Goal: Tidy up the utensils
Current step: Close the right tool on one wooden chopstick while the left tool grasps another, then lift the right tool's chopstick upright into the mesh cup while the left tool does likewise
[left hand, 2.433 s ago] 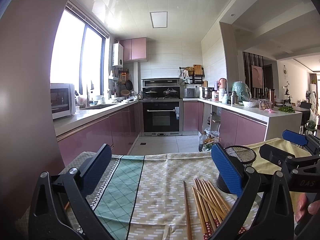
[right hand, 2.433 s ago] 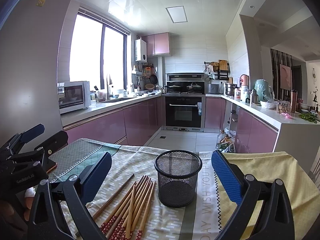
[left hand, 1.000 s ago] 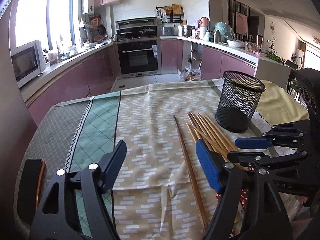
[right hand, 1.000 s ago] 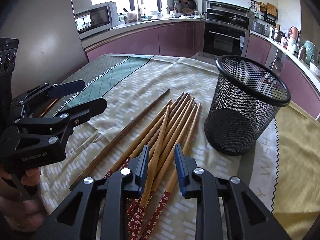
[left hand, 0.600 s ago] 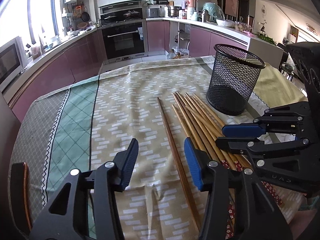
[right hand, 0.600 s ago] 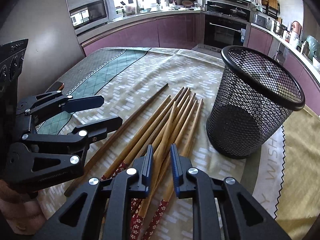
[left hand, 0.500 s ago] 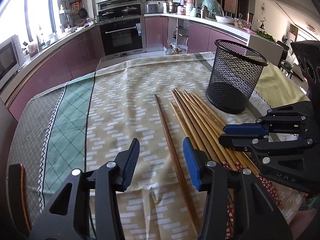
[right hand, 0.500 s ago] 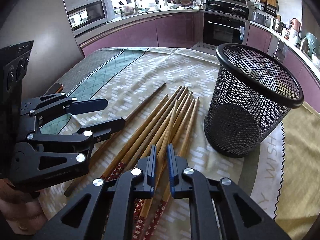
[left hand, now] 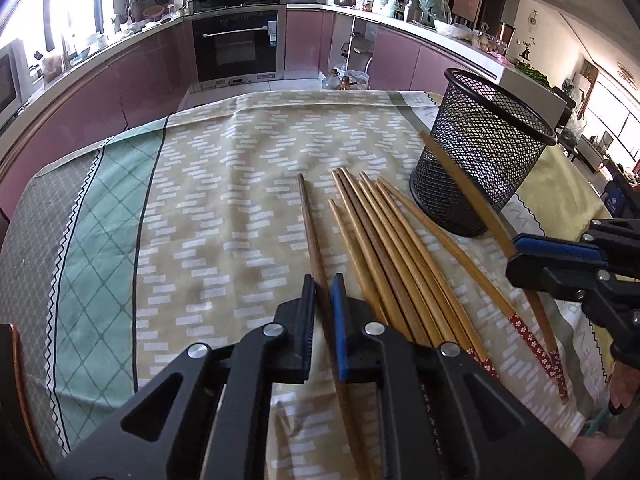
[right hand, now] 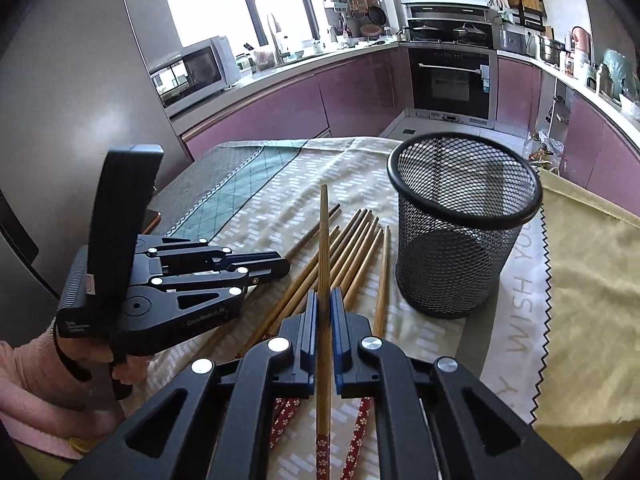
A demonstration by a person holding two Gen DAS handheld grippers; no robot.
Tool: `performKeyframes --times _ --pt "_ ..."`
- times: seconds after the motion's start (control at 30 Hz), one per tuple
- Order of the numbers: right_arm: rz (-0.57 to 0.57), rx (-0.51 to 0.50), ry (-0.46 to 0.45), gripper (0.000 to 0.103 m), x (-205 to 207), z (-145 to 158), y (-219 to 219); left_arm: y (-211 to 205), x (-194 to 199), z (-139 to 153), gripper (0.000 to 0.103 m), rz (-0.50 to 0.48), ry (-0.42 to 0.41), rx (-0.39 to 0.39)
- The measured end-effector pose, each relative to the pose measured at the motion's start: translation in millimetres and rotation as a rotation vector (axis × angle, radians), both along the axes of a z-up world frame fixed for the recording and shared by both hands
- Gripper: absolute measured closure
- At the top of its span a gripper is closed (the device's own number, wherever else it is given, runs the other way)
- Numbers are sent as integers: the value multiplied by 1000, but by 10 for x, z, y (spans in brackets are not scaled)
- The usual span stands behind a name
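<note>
Several wooden chopsticks lie side by side on the tablecloth, left of a black mesh cup. A darker chopstick lies apart on their left. My left gripper has its jaws closing, and the pads press on this dark stick, which still rests on the cloth. In the right wrist view my right gripper has its jaws closing on a light chopstick, pads pressing it. That stick is lifted, its tip up near the mesh cup. The left gripper shows beside the bundle.
A patterned tablecloth covers the table, with a yellow cloth under the right side. A dark flat object lies at the table's left edge. A pink sleeve holds the left gripper. Kitchen counters and an oven stand behind.
Both grippers went from open to shut. The left came down over the dark chopstick and gripped it. The right gripped a light chopstick and raised it off the bundle.
</note>
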State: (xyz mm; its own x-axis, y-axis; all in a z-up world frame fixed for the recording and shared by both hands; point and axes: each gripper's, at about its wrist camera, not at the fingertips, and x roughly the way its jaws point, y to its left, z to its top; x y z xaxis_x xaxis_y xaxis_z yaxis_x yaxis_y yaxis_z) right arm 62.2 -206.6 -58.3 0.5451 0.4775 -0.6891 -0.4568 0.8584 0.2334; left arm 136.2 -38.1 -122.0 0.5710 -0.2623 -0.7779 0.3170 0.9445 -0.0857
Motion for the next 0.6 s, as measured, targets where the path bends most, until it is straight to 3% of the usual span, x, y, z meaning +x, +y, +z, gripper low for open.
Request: performKeyframes --times 0.23,0.6 --pt "-50 68 -107 97 -79 347 -313 84 -113 260 95 -28 -25 -83" --pt "-89 163 -274 97 -5 895 -661 268 -378 1196 95 -93 -180 -274"
